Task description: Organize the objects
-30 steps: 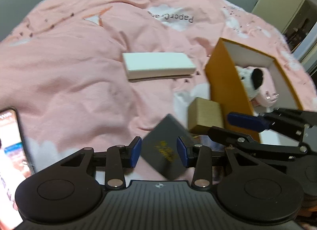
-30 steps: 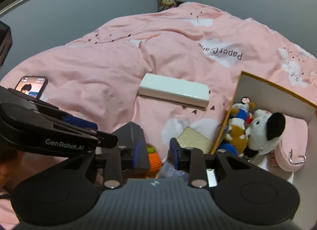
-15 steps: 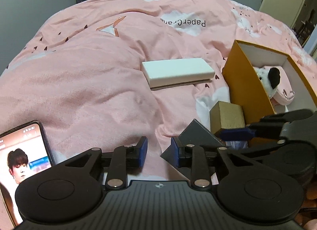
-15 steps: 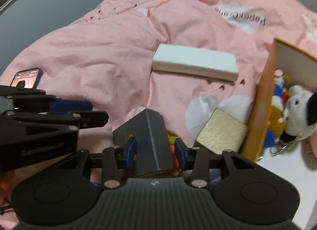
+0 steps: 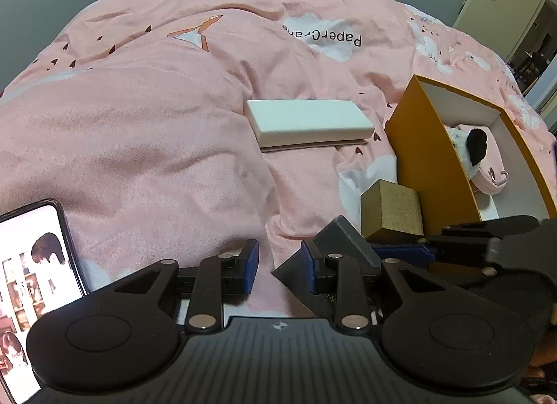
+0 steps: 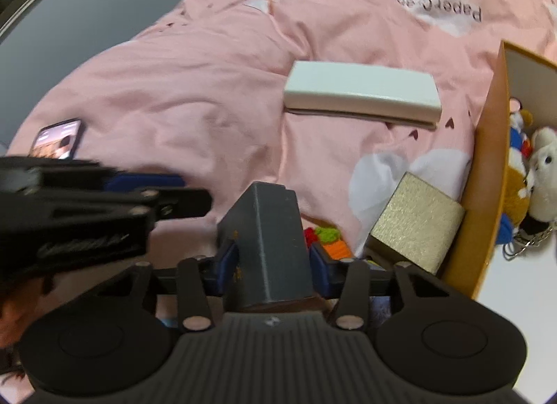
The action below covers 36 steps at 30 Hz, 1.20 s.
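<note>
One dark grey box sits clamped in right tool.

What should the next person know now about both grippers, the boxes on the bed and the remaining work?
Left gripper: empty, jaws just closed partway on nothing.
Right gripper: jaws just closing, shut on the grey box.
Orange box, open, already holds plush toys.
Gold box lies beside its wall; white box farther out on the quilt; phone at the left.
Still to do: grey, gold and probably white box to put away.
</note>
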{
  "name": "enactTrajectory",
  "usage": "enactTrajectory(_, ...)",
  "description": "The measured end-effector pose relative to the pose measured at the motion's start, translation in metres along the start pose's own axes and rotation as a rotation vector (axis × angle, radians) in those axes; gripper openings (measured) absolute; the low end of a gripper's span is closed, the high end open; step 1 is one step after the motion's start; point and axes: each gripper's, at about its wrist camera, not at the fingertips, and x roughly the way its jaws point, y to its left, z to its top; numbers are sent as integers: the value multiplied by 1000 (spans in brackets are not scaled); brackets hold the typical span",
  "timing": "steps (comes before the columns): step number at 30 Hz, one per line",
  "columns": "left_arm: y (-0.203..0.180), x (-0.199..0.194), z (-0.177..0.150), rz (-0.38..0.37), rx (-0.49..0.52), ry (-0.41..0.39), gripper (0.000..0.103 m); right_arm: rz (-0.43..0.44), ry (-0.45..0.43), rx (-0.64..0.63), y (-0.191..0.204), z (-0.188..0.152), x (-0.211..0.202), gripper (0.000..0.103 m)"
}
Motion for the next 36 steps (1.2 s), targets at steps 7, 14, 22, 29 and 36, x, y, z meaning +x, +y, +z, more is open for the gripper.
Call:
enactTrajectory(7,0,-5,2,-78,-20,13,34,29,-7,39,-3,-11,-19,37)
enactTrajectory(14,-5,-24,10,-263,-78,-20,35,-21,-165,81,-11,-22,-78,37)
enactTrajectory(22,-28,2,12,-352,-97,117,49,-104,-398,213,-40,-34,-163,37)
enactTrajectory(29,-55,57,-7,-318,-80,265,52,-237,-426,333,-78,-59,-181,37)
enactTrajectory(36,-63,90,-15,-278,-90,345,57,-249,-386,457,-114,-80,-165,37)
